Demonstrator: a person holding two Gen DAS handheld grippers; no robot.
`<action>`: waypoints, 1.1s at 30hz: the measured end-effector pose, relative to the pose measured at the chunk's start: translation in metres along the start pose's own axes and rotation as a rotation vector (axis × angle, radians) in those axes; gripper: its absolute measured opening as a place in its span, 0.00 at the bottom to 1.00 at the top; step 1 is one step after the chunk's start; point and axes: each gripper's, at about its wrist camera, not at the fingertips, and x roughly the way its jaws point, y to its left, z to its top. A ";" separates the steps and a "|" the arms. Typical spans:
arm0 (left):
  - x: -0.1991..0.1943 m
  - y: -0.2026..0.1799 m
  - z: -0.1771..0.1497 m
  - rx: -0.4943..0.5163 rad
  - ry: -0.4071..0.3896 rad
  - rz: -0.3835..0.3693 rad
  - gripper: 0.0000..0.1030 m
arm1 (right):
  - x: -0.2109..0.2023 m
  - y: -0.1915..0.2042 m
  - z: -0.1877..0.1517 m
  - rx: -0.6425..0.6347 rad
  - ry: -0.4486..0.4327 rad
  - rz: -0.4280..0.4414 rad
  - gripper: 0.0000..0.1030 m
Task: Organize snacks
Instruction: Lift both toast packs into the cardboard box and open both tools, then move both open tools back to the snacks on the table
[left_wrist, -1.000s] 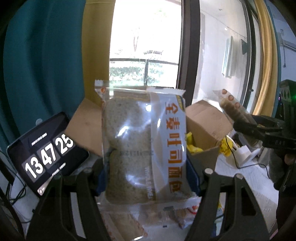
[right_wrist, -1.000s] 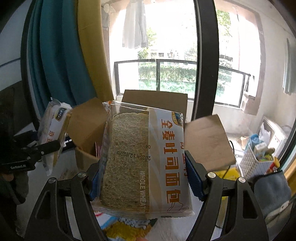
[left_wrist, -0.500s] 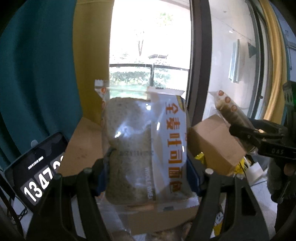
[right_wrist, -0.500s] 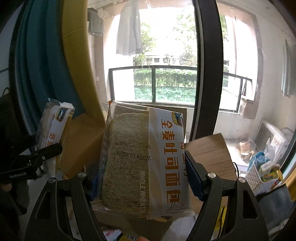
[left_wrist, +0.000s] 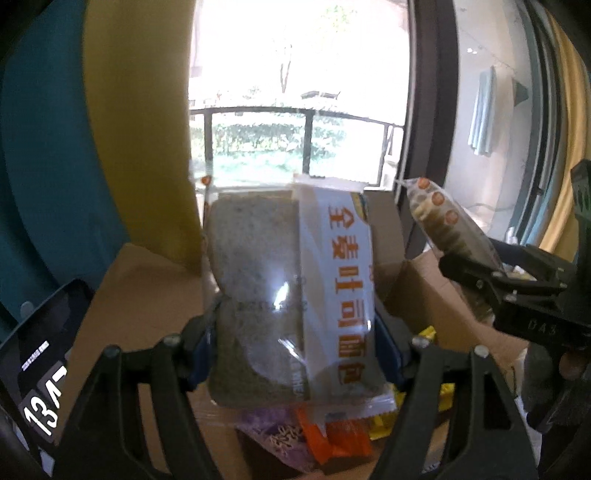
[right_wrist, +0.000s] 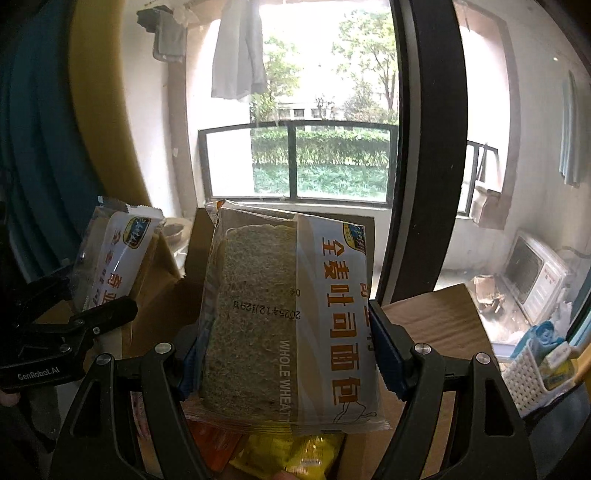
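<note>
Left wrist view: left gripper (left_wrist: 295, 347) carries a bread pack (left_wrist: 291, 295) over the open box (left_wrist: 424, 302); its jaws are opening, the pack between them. Best let it drop flat onto the wrappers (left_wrist: 332, 435) below.

Right wrist view: right gripper (right_wrist: 284, 354) is clenched on a second pack (right_wrist: 288, 317), also over the box (right_wrist: 436, 317). Clear film, brown slices, white panel with orange characters.

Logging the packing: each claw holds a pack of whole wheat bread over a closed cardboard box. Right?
Not quite: the cardboard box is open, flaps up, snack packets inside, as the left wrist view shows. Each claw does hold a bread pack over it.
</note>
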 end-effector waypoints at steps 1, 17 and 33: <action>0.005 0.000 0.002 0.000 0.008 0.000 0.89 | 0.005 -0.001 0.000 0.010 0.011 0.006 0.76; -0.033 0.007 0.001 -0.030 -0.040 0.020 0.94 | -0.018 0.004 -0.002 0.024 0.013 0.000 0.89; -0.122 -0.020 -0.019 0.011 -0.114 -0.004 0.94 | -0.091 0.032 -0.032 -0.027 0.025 0.047 0.89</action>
